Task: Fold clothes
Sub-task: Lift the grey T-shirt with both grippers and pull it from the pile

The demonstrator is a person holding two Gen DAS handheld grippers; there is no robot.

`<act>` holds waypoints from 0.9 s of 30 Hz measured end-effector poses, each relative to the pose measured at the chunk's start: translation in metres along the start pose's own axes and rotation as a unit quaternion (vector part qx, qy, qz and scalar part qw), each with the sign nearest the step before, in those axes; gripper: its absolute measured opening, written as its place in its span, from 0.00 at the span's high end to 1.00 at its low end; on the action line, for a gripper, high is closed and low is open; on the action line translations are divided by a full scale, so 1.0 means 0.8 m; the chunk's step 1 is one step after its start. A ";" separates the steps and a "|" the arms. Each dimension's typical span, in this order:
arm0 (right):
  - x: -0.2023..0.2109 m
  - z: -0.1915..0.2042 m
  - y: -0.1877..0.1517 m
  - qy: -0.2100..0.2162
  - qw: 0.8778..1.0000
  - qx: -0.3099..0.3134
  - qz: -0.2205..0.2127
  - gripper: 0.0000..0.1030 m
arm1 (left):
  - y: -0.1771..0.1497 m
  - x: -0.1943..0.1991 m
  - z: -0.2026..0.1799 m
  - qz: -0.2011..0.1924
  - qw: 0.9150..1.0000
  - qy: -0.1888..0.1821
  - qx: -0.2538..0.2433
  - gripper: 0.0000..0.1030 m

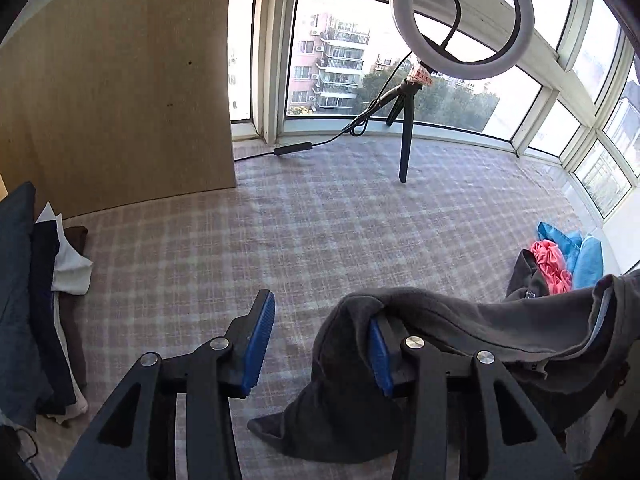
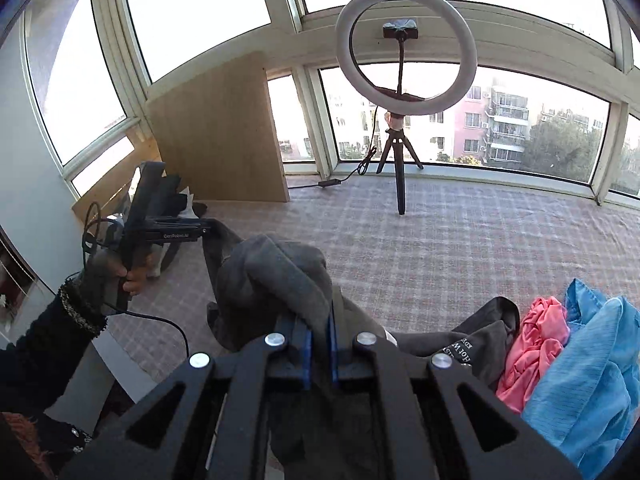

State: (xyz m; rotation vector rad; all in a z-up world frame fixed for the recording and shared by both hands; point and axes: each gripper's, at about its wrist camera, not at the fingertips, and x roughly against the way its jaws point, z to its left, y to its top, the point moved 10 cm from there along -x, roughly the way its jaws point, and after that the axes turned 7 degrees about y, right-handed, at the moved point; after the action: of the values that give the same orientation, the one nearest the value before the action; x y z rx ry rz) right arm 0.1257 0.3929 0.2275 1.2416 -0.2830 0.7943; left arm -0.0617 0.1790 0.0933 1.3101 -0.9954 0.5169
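A dark grey garment (image 1: 460,320) hangs in the air between my two grippers above the checked cloth surface (image 1: 280,240). My left gripper (image 1: 320,340) is open; the grey cloth drapes over its right finger (image 1: 378,356) and its left finger (image 1: 260,340) is bare. In the right wrist view my right gripper (image 2: 319,344) is shut on a bunched fold of the same grey garment (image 2: 276,276). The left gripper (image 2: 204,230) shows there at the left, held in a hand, touching the garment's far edge.
Folded dark and white clothes (image 1: 48,288) are stacked at the left. Unfolded pink (image 2: 532,344), blue (image 2: 588,380) and black printed (image 2: 472,344) clothes lie at the right. A ring light on a tripod (image 1: 460,20) with its cable stands by the windows. A wooden board (image 1: 120,80) leans at back left.
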 end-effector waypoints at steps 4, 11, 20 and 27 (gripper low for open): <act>-0.021 0.088 -0.003 0.099 0.994 -0.038 -0.005 0.94 | 0.024 0.033 0.008 -0.014 0.999 -0.019 -0.029 0.51; -0.191 0.205 -0.160 0.188 0.964 -0.143 0.118 0.94 | -0.119 0.025 0.154 0.060 0.995 0.030 -0.080 0.24; -0.275 0.258 -0.169 0.206 0.950 -0.193 0.136 0.94 | -0.272 0.020 0.250 0.161 0.984 -0.078 -0.026 0.27; -0.184 0.146 0.009 0.075 0.977 -0.197 -0.045 0.95 | -0.239 0.060 0.220 0.121 0.977 -0.172 -0.034 0.25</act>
State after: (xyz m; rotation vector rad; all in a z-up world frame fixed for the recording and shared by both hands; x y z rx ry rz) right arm 0.0421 0.2302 0.1836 0.8121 -0.2448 0.7091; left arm 0.0616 -0.0426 0.0190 1.2460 -1.4603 0.4428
